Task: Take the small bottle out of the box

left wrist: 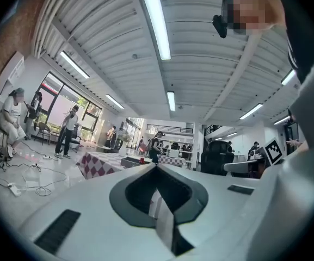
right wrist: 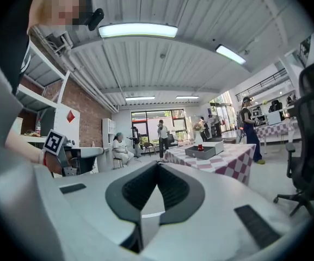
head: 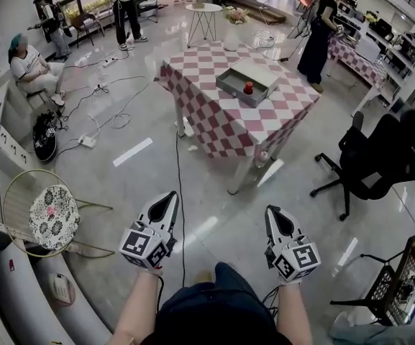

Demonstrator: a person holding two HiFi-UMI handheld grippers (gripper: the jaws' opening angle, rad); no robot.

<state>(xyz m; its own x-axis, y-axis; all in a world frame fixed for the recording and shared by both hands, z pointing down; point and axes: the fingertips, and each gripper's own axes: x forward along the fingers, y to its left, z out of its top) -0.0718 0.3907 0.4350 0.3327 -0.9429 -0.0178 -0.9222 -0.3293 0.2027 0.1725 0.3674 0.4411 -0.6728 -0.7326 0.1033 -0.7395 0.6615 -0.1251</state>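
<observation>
- Sitting in the open grey box [head: 232, 90] is the small bottle [head: 249, 88]. It's red, looks upright, and is well away from both grippers.
- Looks tiny, so probably light. I can't tell from here if it's plastic or glass, so I'd treat it as stiff, smooth and easy to knock over.
- Best bet imo: come down from above and pinch it across the upper body or cap, since the box walls would crowd a side approach.
- The box rests on the checkered table [head: 214, 124] across the floor, roughly mid-top.
- The left gripper [head: 171, 196] and right gripper [head: 270, 211] are held low in front of the person, jaws pressed together with nothing between them. Whichever goes for the grab has to open up first.
</observation>
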